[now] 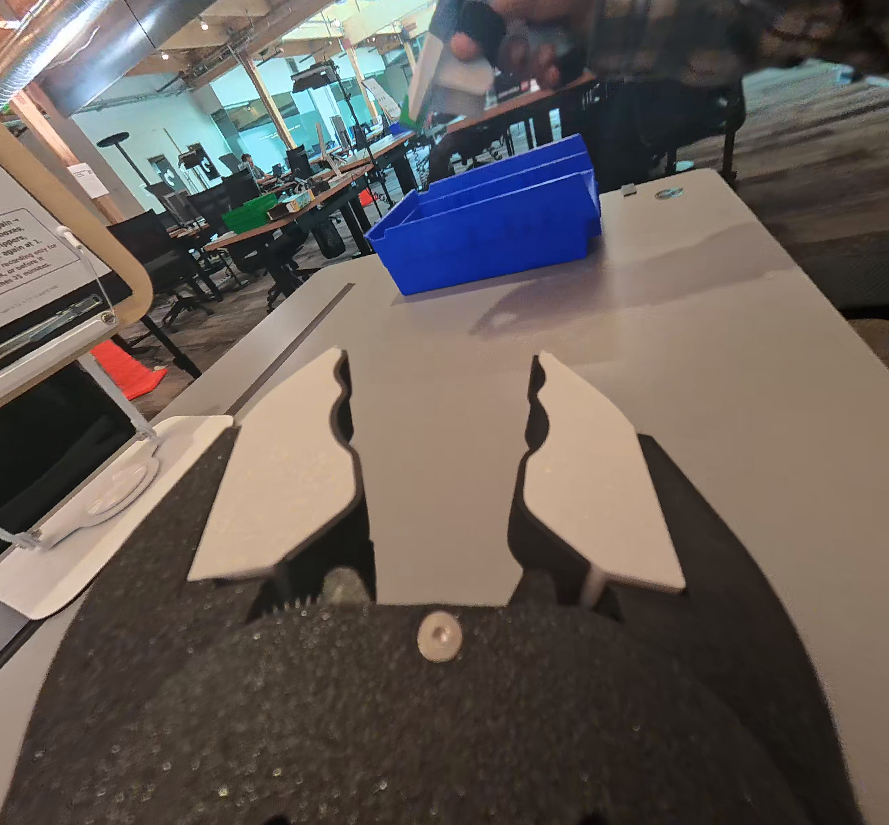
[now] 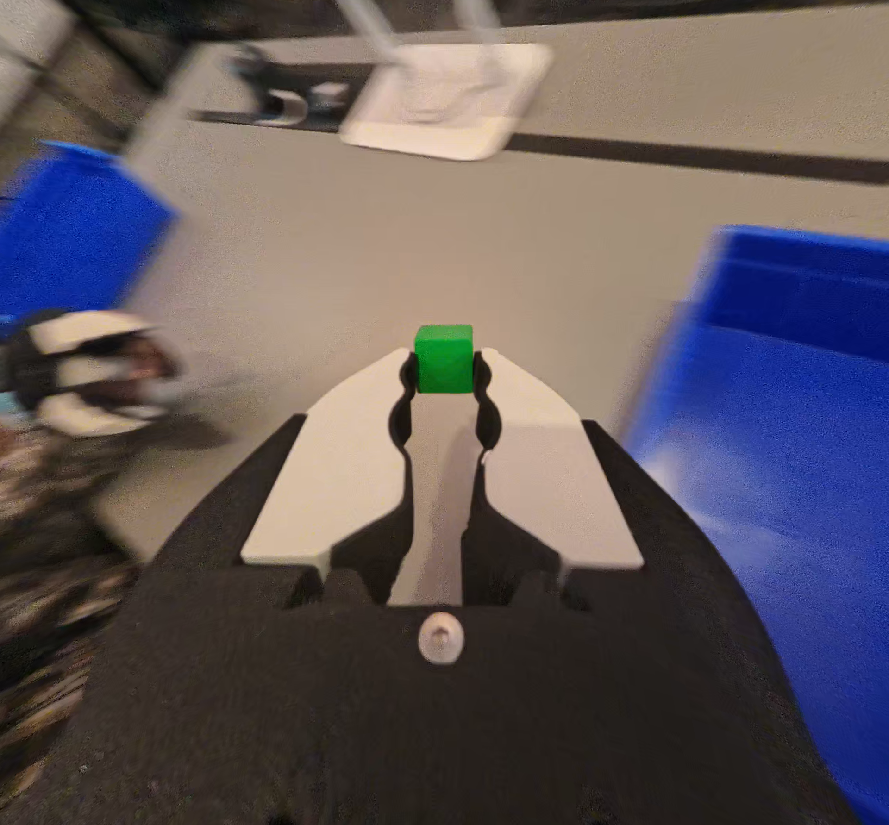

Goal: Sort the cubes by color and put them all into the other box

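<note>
Jaws: right gripper (image 2: 443,359) w/ 1 green cube (image 2: 443,359), left gripper (image 1: 438,369) apart, 2 blue boxes (image 2: 769,441)

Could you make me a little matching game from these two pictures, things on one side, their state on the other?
Things:
1. left gripper
2. right gripper
3. green cube
4. blue box

States:
a. resting on the grey table
b. pinched between two fingertips
c. open, holding nothing
d. closed on something

Pairs: 1-c, 2-d, 3-b, 4-a

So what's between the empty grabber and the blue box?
Just bare grey table. In the left wrist view, nothing lies between the open left gripper and the blue box, only a shadow.
</note>
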`<state>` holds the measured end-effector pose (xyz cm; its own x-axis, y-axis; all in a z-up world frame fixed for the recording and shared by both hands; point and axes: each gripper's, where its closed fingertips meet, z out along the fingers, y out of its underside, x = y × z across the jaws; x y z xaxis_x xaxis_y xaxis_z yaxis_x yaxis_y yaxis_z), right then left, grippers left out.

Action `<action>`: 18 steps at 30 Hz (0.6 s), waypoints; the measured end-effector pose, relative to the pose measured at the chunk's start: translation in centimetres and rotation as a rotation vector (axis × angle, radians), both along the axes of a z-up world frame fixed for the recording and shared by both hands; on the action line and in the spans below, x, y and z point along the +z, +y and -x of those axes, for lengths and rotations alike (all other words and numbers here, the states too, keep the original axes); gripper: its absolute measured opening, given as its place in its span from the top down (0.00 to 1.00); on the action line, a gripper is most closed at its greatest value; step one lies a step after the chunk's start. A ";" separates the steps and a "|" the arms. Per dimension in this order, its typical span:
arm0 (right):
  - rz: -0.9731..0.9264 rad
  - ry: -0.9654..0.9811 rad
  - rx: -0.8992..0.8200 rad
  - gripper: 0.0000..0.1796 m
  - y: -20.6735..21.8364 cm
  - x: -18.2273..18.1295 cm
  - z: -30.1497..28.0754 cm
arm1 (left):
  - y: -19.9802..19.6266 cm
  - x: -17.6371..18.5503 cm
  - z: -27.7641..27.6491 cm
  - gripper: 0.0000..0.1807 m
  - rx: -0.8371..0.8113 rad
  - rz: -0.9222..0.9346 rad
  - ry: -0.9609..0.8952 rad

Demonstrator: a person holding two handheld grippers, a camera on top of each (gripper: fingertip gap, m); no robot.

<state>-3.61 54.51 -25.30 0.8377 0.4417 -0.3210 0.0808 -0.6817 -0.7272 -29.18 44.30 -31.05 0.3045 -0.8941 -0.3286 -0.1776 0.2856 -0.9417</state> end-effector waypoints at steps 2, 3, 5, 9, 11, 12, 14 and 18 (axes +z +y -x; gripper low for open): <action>0.008 -0.199 -0.145 0.88 2.4 0.0 -6.8 | 0.0 -0.5 -0.1 0.65 0.008 -0.003 0.023; 0.026 -0.260 -0.200 0.87 3.4 -0.1 -9.4 | 0.0 -0.7 -0.2 0.66 0.009 0.004 0.027; 0.097 -0.318 -0.264 0.87 4.8 -1.3 -13.0 | 0.1 -1.1 -0.3 0.67 0.013 0.023 0.031; 0.299 -0.353 -0.252 0.87 6.7 -6.4 -14.6 | 0.4 -1.6 -0.4 0.68 0.022 0.035 0.050; 0.371 -0.353 -0.244 0.87 7.8 -9.2 -14.5 | 0.7 -1.9 -0.4 0.69 0.032 0.032 0.058; 0.411 -0.339 -0.241 0.87 8.2 -10.6 -14.2 | 0.8 -2.0 -0.4 0.69 0.039 0.032 0.061; 0.479 -0.320 -0.233 0.87 8.9 -13.2 -13.6 | 1.0 -2.2 -0.3 0.70 0.045 0.033 0.067; 0.537 -0.300 -0.231 0.87 10.1 -16.3 -12.7 | 1.3 -2.6 -0.2 0.71 0.054 0.027 0.084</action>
